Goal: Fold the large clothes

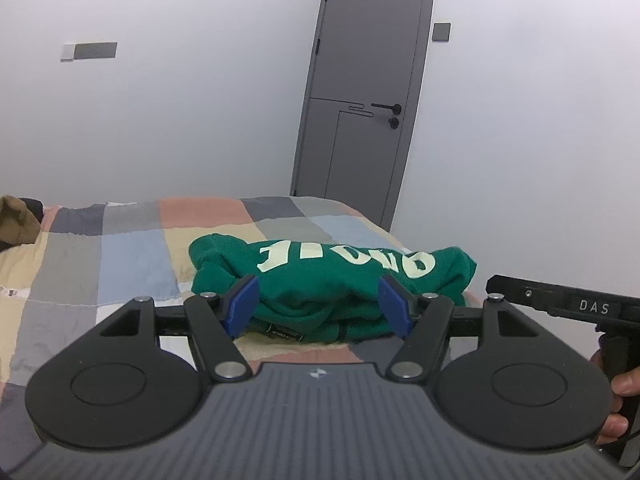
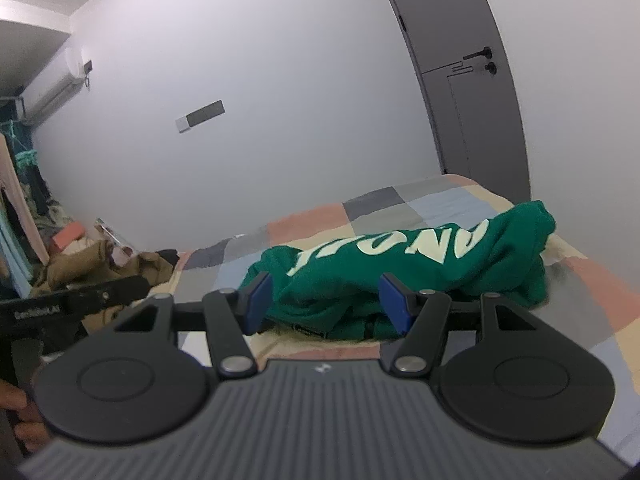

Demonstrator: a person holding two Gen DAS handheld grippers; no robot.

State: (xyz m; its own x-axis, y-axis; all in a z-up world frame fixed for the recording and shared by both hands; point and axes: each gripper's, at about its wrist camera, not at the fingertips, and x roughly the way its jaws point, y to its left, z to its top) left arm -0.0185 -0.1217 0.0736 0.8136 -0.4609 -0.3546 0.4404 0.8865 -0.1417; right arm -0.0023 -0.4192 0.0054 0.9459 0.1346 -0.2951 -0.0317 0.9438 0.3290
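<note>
The green sweatshirt (image 1: 332,280) lies folded in a bundle on the checked bedspread (image 1: 132,256), so the left gripper (image 1: 320,304) and right gripper (image 2: 326,302) hang apart and empty, apparently finished.

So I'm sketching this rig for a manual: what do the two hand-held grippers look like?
Both match. The left hand-held gripper and right hand-held gripper have a ribbed dark grey body, black linkage arms with silver pivot pins, round black discs either side, and blue rectangular finger pads. A side bar reads "DAS".
</note>
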